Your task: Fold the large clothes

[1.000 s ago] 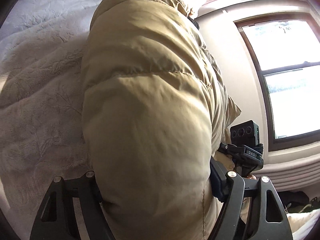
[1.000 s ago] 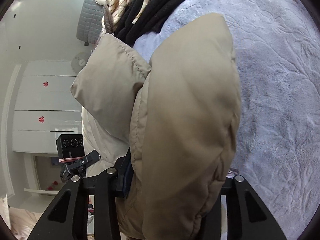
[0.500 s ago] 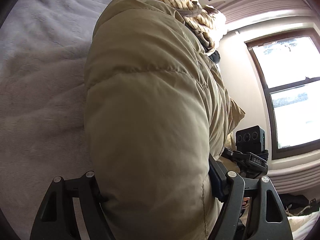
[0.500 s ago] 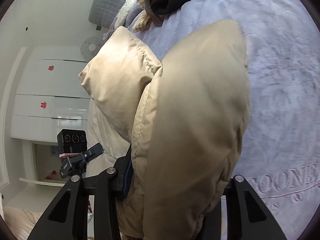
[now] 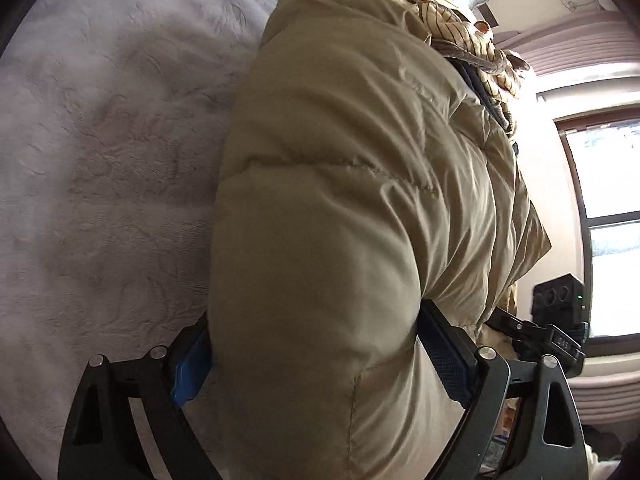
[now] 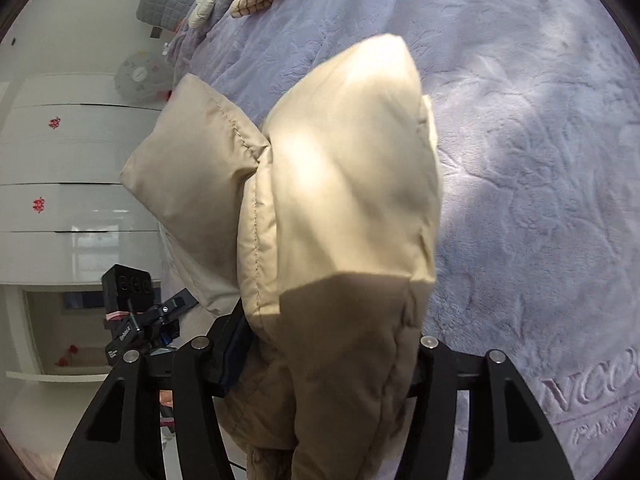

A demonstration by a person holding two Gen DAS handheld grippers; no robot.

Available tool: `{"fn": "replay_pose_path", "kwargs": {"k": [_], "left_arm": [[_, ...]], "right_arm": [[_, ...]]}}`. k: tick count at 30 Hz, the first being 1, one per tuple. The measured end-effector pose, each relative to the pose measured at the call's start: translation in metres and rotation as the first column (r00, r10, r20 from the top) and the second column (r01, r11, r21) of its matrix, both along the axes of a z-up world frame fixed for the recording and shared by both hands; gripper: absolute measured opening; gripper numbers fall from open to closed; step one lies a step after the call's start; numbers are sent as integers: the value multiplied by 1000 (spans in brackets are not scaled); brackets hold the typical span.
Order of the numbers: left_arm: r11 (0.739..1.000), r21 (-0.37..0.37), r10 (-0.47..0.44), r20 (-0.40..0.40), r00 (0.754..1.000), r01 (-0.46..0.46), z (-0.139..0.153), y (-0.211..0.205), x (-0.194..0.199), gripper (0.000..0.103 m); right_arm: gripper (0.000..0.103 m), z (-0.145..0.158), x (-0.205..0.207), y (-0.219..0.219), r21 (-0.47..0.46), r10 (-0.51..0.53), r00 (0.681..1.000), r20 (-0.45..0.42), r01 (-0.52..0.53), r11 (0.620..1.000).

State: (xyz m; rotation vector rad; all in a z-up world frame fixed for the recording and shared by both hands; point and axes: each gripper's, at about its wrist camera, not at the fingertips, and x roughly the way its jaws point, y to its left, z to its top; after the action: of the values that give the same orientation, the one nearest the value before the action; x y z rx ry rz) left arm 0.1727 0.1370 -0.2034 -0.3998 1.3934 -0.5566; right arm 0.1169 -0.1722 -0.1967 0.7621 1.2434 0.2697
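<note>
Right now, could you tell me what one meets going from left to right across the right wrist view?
White drawers → black camera block → beige puffer jacket → lilac blanket.

Pale lilac plush bedspread (image 6: 540,160) spread wide across the bed. At nine o'clock, glossy white drawer fronts (image 6: 60,208) with small red stickers. At three o'clock, dark-framed bright window (image 5: 608,232) in a cream wall, daylight pouring through.

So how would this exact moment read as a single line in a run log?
left gripper: opening, around puffy beige quilted jacket | right gripper: opening, jacket between fingers | beneath: lavender plush blanket
</note>
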Motion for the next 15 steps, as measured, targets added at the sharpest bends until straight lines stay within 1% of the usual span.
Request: {"fn": "replay_pose_path", "kwargs": {"k": [2,4,5,6,7,8,9,10,11,13,15], "left_arm": [[998,60,15,79,997,-19,24,12,-4,93],[995,91,15,178,984,-31,50,28,0,92],[996,89,4,214,977,-24,63,28,2,80],[997,80,-15,236,972,-4,74,24,6,70],[997,71,-38,252,967,21,84,15,11,67],[997,59,-64,271,960,49,91,6,14,60],[995,47,-101,290,952,91,97,-8,16,56],[990,49,-141,304,942,132,101,-27,18,54],[985,60,-173,315,933,163,97,-27,20,54],[972,85,-233,329,915,217,93,-63,25,54],[963,133,-265,331,906,234,86,-101,30,54]], "right_arm": [[61,24,-15,-7,-81,-25,999,42,29,996],[60,50,-33,-12,-115,-51,994,98,62,991],[56,62,-42,-14,-103,-48,991,128,62,993],[43,71,-49,-12,-79,-35,989,146,47,996],[36,76,-53,-8,-52,-15,988,152,23,998],[35,78,-54,0,-27,12,989,148,-9,1000],[30,77,-54,9,-15,45,990,136,-43,999],[20,76,-54,20,-23,81,989,121,-78,997],[17,72,-56,30,-43,118,986,114,-114,993],[12,70,-63,50,-109,190,975,115,-177,978],[10,62,-67,68,-177,247,965,92,-228,957]]}}
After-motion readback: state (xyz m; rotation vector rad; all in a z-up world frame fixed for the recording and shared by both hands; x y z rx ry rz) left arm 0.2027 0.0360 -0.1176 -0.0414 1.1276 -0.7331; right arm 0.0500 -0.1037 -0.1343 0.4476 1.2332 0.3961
